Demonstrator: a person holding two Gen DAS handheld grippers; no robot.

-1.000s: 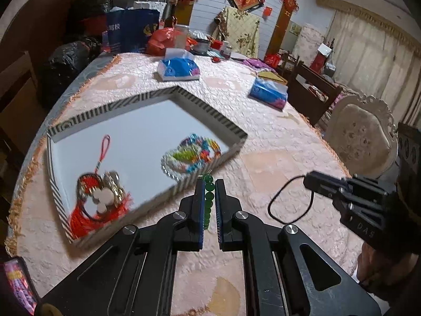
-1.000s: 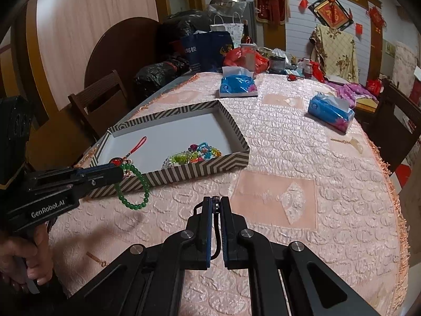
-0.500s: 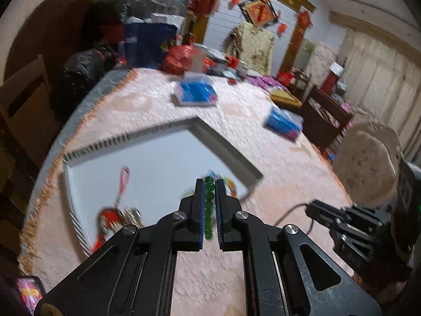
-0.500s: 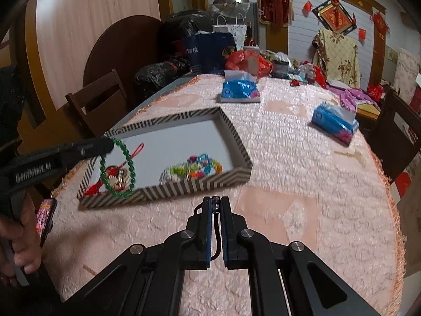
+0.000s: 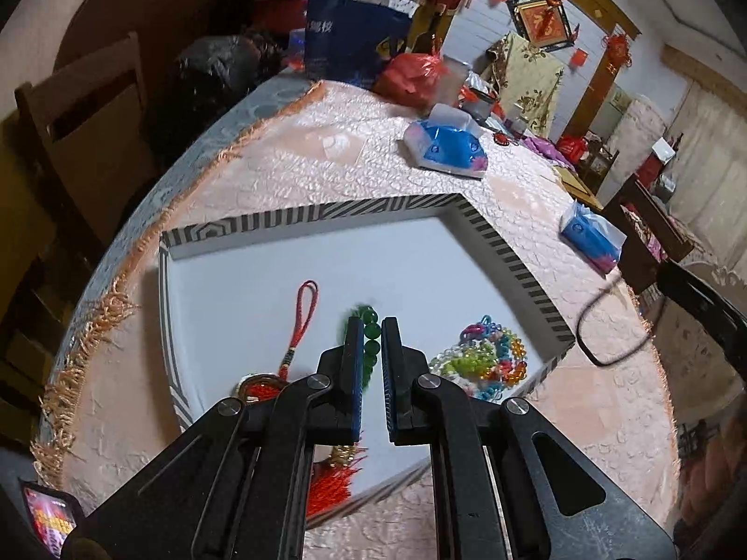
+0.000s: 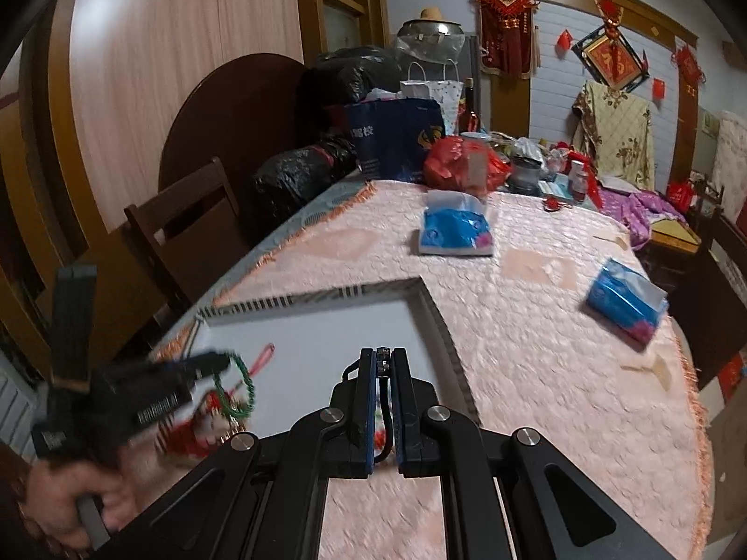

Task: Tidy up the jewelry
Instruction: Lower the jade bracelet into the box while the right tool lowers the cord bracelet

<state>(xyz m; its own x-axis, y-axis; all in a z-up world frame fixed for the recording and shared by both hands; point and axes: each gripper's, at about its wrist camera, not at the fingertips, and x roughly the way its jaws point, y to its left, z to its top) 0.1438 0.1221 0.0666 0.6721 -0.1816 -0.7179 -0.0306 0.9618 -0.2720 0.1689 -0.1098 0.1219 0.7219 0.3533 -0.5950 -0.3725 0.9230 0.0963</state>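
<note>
Left gripper point(image 5: 372, 345) grips green beads point(image 5: 370, 340) over tray point(image 5: 513, 261); right gripper point(image 6: 384, 373) pinches black cord point(image 6: 384, 413). Next: drop beads at 12 o'clock.

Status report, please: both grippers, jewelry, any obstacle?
Left gripper shut on green bead bracelet, above striped box. Right gripper shut on black cord. No obstacle.
</note>
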